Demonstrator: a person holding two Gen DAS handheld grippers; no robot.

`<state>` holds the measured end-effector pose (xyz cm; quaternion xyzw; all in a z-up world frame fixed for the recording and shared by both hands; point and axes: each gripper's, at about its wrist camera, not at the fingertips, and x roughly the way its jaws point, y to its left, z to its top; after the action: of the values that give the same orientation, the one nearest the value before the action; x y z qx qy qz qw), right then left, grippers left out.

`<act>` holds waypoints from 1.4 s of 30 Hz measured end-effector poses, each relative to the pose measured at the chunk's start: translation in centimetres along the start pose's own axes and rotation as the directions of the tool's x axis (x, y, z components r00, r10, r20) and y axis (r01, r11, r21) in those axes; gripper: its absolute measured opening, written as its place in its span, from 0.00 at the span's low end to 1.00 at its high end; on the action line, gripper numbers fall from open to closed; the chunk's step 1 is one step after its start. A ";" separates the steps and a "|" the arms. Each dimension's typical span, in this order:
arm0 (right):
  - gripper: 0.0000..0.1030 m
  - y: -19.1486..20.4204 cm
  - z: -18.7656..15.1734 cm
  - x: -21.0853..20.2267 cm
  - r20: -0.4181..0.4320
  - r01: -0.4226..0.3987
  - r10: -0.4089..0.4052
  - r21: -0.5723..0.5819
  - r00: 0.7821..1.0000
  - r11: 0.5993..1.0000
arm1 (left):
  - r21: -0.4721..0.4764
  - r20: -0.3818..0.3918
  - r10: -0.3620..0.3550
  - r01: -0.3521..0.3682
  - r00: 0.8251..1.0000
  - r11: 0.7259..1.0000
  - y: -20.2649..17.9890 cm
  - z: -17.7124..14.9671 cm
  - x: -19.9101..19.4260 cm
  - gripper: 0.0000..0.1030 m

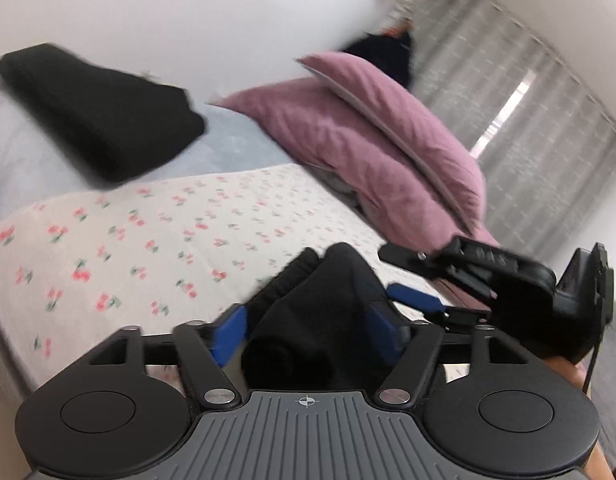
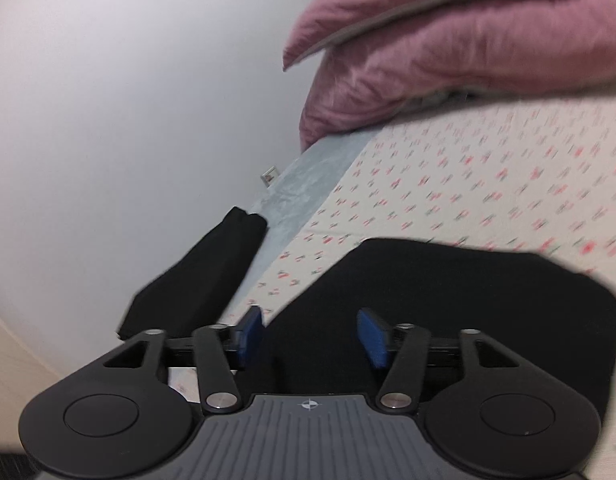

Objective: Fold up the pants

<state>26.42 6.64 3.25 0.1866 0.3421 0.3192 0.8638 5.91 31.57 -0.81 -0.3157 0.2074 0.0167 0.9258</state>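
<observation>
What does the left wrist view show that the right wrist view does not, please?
Only the left wrist view shows the grey curtains, the right gripper from the side, and black fabric bunched between the left gripper pads. Only the right wrist view shows the black pants spread flat under the open right gripper. Both show the pink duvet, the floral sheet and a folded black garment by the wall.
</observation>
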 end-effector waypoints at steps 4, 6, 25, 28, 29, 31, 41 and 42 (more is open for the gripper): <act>0.67 -1.4 -1.0 -3.4 0.052 0.054 -0.052 -0.035 0.997 0.998 | 0.055 -0.028 -0.007 0.008 1.000 0.998 0.0 1.3 1.4 0.70; 0.71 -2.8 -1.8 -5.2 0.088 0.072 -0.071 -0.009 0.994 0.997 | 0.074 -0.036 -0.014 0.017 0.999 0.997 -0.1 1.9 2.3 0.66; 0.75 -9.6 -7.7 -7.8 0.086 0.111 -0.128 0.183 0.988 0.977 | 0.225 -0.042 -0.010 0.020 0.999 0.974 -2.6 2.8 6.0 0.13; 0.75 -10.2 -8.3 -7.5 0.069 0.111 -0.127 0.205 0.989 0.973 | 0.258 -0.129 0.093 -0.057 0.987 0.965 -1.1 2.0 8.3 0.27; 0.76 -10.4 -8.5 -7.5 0.073 0.103 -0.121 0.212 0.990 0.972 | 0.280 -0.142 0.100 -0.057 0.985 0.958 -0.8 1.7 8.7 0.30; 0.76 -10.5 -8.6 -7.7 0.078 0.090 -0.109 0.220 0.991 0.971 | 0.312 -0.106 0.113 -0.075 0.988 0.947 -1.0 1.6 8.4 0.63; 0.70 -12.2 -8.1 -6.3 0.041 -0.058 0.046 0.363 0.998 0.930 | 0.082 -0.470 -0.160 0.224 0.868 0.971 2.5 5.2 14.5 0.83; 0.64 -12.2 -8.1 -6.1 0.042 -0.058 0.046 0.377 0.998 0.924 | 0.030 -0.484 -0.193 0.236 0.853 0.971 3.1 5.6 15.3 0.83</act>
<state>22.45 -5.52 -6.12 0.3638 0.3782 0.2670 0.8083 21.41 35.82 -4.67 -0.2900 0.3933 -0.1743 0.8549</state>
